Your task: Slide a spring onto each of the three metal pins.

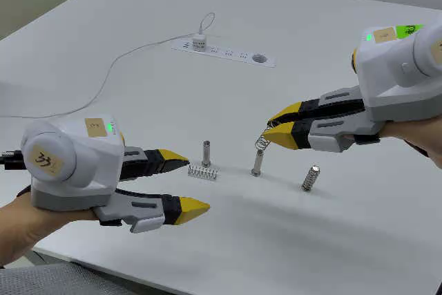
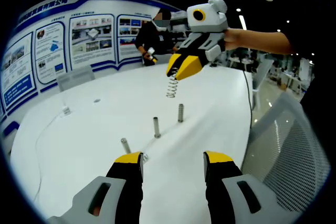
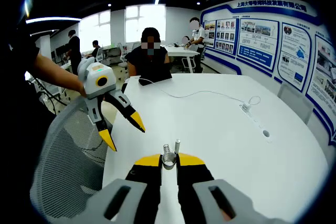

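Three metal pins stand on the white table (image 1: 138, 101): a bare left pin (image 1: 206, 152), a bare middle pin (image 1: 257, 162), and a right pin (image 1: 311, 177) with a spring around it. A loose spring (image 1: 202, 171) lies by the left pin's base. My right gripper (image 1: 271, 133) is shut on another spring (image 1: 262, 143), which hangs just above the middle pin. The right gripper view has that spring (image 3: 168, 159) between the tips with a pin (image 3: 177, 145) right behind. My left gripper (image 1: 197, 184) is open, its tips beside the loose spring. In the left gripper view, the right gripper (image 2: 184, 67) holds the spring (image 2: 171, 85) above the pins (image 2: 157, 127).
A white power strip (image 1: 224, 52) with a plugged adapter (image 1: 199, 41) and a thin cable (image 1: 103, 74) lies at the table's far side. The table's front edge runs close under my left gripper. A mesh chair (image 3: 73, 150) and several people are beyond the table.
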`<state>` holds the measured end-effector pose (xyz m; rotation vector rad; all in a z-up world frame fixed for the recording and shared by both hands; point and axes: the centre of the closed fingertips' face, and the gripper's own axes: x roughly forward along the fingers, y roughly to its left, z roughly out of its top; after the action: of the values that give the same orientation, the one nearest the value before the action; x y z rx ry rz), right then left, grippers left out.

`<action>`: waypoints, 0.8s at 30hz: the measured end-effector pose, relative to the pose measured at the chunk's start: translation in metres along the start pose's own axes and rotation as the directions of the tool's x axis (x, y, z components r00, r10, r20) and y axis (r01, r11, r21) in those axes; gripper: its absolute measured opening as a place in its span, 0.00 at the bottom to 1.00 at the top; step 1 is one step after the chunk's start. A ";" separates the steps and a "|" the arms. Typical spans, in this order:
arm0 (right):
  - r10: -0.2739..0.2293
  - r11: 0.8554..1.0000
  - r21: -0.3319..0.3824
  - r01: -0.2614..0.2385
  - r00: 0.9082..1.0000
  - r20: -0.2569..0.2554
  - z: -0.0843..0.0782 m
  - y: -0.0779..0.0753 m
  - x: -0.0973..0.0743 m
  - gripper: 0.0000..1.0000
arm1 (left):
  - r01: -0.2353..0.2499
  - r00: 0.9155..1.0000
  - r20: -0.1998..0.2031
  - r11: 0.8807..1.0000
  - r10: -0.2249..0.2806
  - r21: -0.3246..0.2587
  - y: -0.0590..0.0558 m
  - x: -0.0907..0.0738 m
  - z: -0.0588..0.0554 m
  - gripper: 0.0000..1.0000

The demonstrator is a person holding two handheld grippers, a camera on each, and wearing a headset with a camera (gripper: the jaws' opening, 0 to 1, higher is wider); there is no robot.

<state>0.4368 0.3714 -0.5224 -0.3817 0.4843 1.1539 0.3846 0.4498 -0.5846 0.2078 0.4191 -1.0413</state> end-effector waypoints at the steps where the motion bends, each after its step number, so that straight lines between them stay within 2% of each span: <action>1: -0.005 1.000 0.005 0.005 1.000 -0.001 -0.001 -0.003 0.000 0.11 | -0.003 1.000 0.003 1.000 0.003 -0.009 0.001 0.000 -0.001 0.48; 7: -0.045 0.998 0.046 0.046 0.999 -0.018 -0.009 -0.022 0.004 0.11 | -0.029 0.999 0.025 0.996 0.031 -0.080 0.007 -0.004 -0.009 0.52; 9: -0.054 0.997 0.056 0.055 0.998 -0.029 -0.012 -0.027 0.007 0.11 | -0.031 0.998 0.044 0.992 0.037 -0.122 0.007 -0.005 -0.009 0.52; 11: -0.077 0.996 0.030 0.079 0.995 -0.063 -0.018 -0.034 0.010 0.11 | -0.049 0.995 0.074 0.986 0.061 -0.160 0.011 -0.006 -0.008 0.52; 13: -0.077 0.997 0.021 0.079 0.994 -0.078 -0.024 -0.037 0.015 0.11 | -0.058 0.995 0.069 0.984 0.070 -0.169 0.012 -0.008 -0.013 0.52; 15: -0.072 0.997 0.018 0.074 0.993 -0.096 -0.030 -0.039 0.020 0.11 | -0.064 0.997 0.035 0.985 0.071 -0.163 0.013 -0.007 -0.017 0.52; 24: -0.049 0.997 0.062 0.056 0.993 -0.108 -0.042 -0.039 0.036 0.11 | -0.066 0.996 0.040 0.983 0.074 -0.169 0.010 -0.005 -0.016 0.53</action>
<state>0.4781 0.3635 -0.5754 -0.3986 0.6001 1.0683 0.3875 0.4650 -0.5973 0.0472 0.4518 -0.9345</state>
